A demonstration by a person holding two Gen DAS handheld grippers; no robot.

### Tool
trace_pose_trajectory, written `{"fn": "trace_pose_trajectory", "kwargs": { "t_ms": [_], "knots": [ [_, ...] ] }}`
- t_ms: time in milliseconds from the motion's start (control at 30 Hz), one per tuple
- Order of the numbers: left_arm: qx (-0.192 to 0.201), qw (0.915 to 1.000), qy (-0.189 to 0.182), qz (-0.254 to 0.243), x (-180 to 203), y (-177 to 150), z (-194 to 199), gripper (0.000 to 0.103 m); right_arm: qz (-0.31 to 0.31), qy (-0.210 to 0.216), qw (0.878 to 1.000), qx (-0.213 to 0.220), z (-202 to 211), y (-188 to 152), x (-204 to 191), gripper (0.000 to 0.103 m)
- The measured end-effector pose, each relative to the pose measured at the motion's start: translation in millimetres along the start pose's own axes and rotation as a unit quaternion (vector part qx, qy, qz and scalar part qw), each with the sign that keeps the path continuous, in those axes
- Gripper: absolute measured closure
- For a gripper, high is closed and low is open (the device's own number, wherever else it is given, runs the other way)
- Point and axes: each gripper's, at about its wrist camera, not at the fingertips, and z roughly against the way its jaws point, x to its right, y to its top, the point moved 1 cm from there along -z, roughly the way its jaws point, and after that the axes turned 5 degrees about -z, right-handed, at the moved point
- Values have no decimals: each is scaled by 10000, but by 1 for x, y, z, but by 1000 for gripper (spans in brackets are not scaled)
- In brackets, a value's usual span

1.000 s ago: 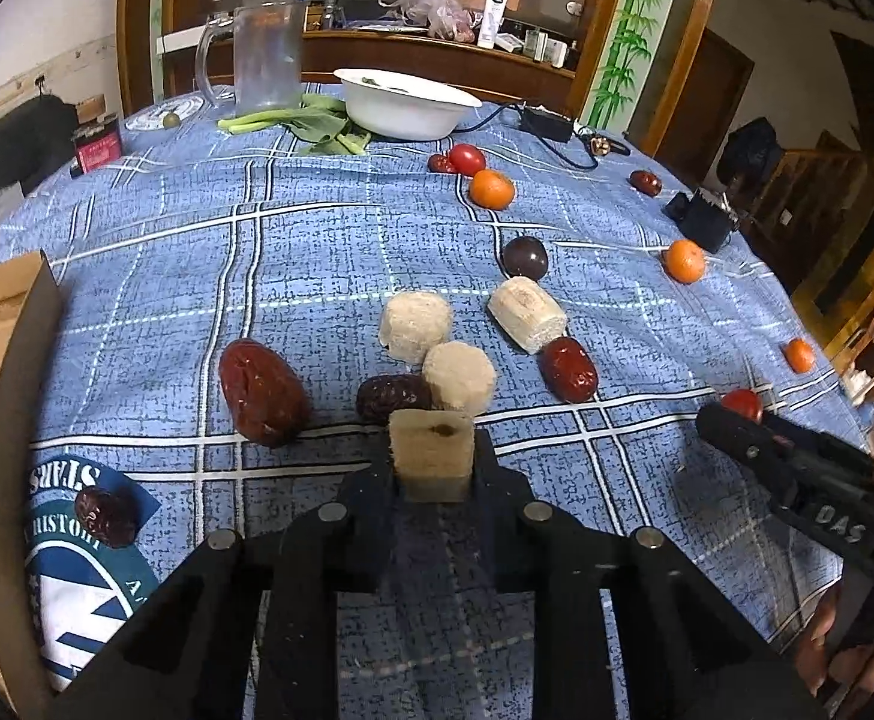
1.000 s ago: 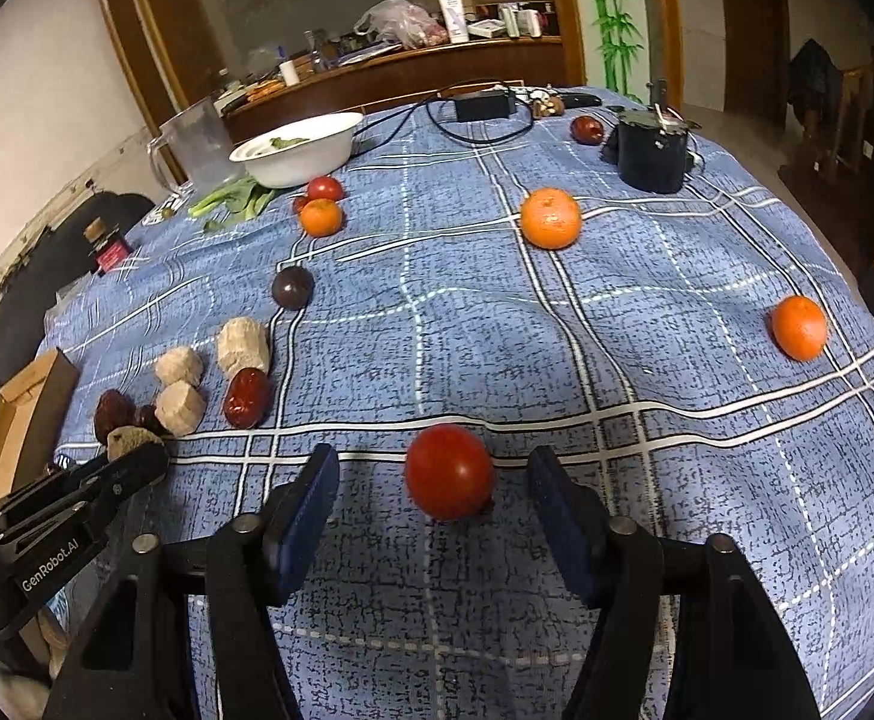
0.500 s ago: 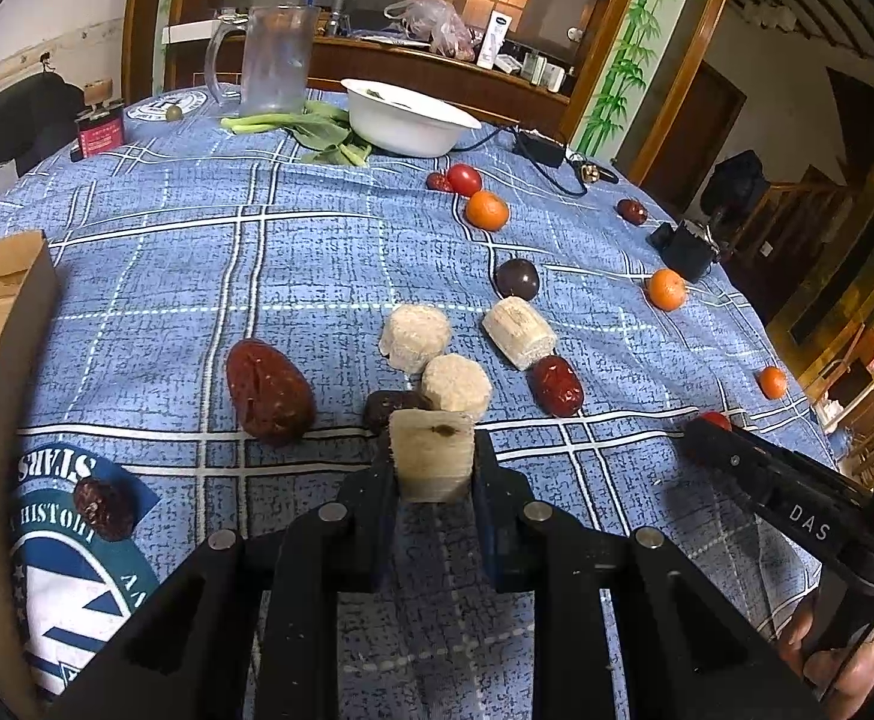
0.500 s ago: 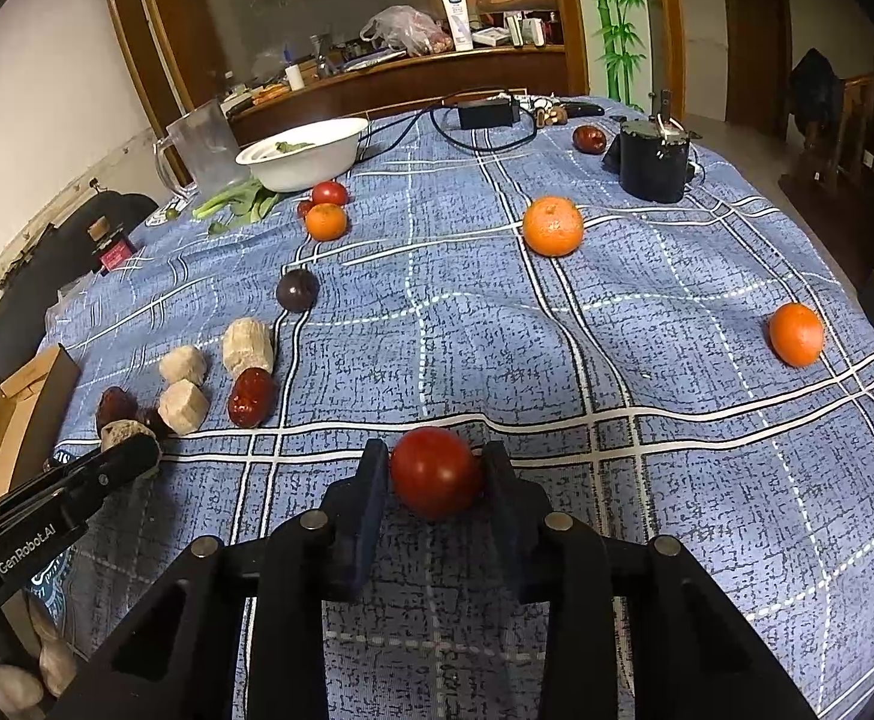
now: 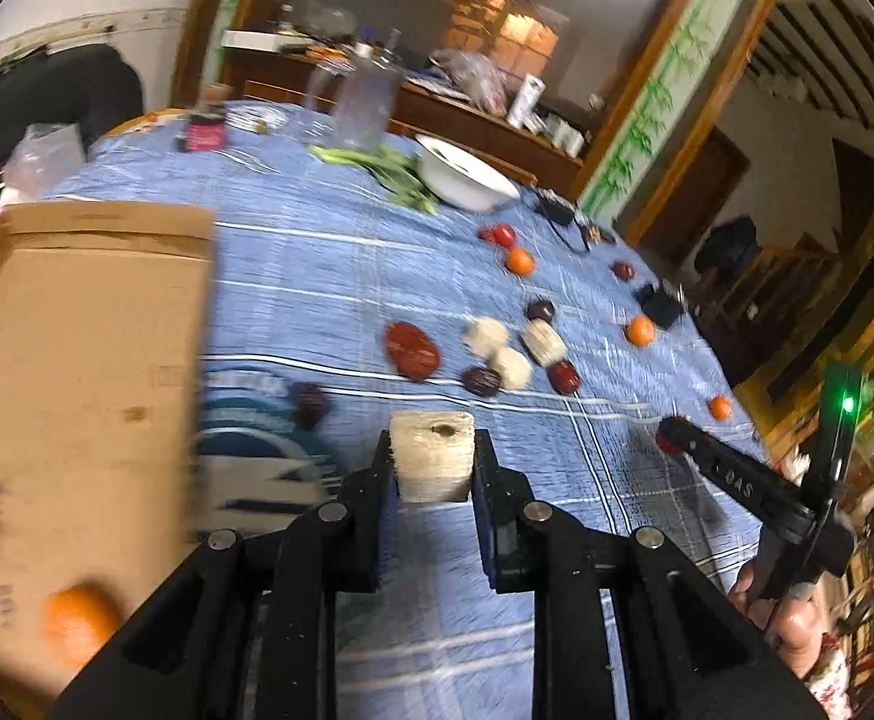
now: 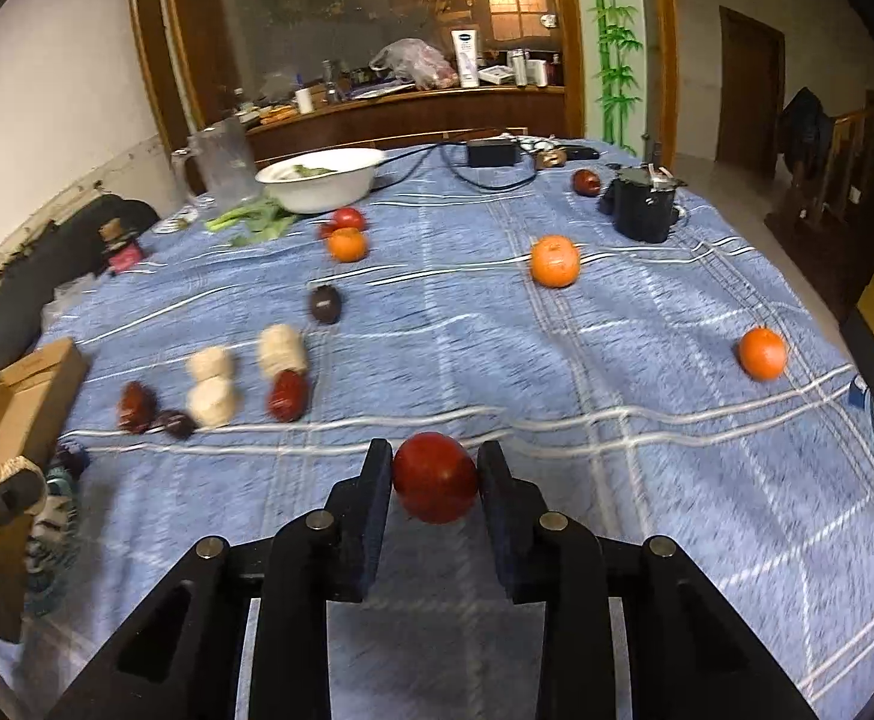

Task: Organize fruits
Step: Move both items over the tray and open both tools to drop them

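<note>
My left gripper point(image 5: 432, 450) is shut on a pale beige chunk point(image 5: 431, 462), held above the blue checked cloth beside an open cardboard box point(image 5: 77, 360). An orange point(image 5: 77, 624) lies in the box. My right gripper point(image 6: 435, 462) is shut on a red tomato point(image 6: 435, 477), lifted just off the cloth. Loose on the table are oranges point(image 6: 553, 261) point(image 6: 762, 352) point(image 6: 347, 244), red dates point(image 6: 287, 396) point(image 6: 135, 407), pale chunks point(image 6: 212, 399) point(image 6: 281, 348) and a dark plum point(image 6: 324, 303). The left gripper point(image 6: 5, 495) shows at the box's edge in the right wrist view.
A white bowl point(image 6: 320, 180), greens point(image 6: 257, 222) and a glass pitcher point(image 6: 221, 162) stand at the back. A black pot point(image 6: 643, 207) and cables sit at the back right. The table's edge curves down on the right.
The right gripper closed on the tomato and lifted it slightly. The left gripper swung left with its chunk, so the cardboard box now fills the left of its view.
</note>
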Motion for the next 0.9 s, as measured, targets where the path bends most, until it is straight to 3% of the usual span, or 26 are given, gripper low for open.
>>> {"fn": "trace_pose_trajectory", "kwargs": {
  "t_ms": [133,300,433,567,700,900],
  "knots": [
    [225,9986,156,442,-47,7,44,81,194,428,9989,81,24,5,-36,72],
    [368,9929,895,695,-108,12,83,81,490,1233,9911,52,46,12,-102,71],
    [245,9877,1306,825,-146,16,94,81,683,1979,9774,-286,46,8,-162,71],
    [7,9850,1525,804,-173,20,89,81,807,2703,9552,-889,29,-4,-224,71],
    [-334,9831,1629,763,-186,17,75,81,1086,2894,9410,-1380,0,-25,-276,71],
    [-737,9794,1698,811,-201,13,54,81,1444,2714,9347,-1781,-36,-52,-317,70]
  ]
}}
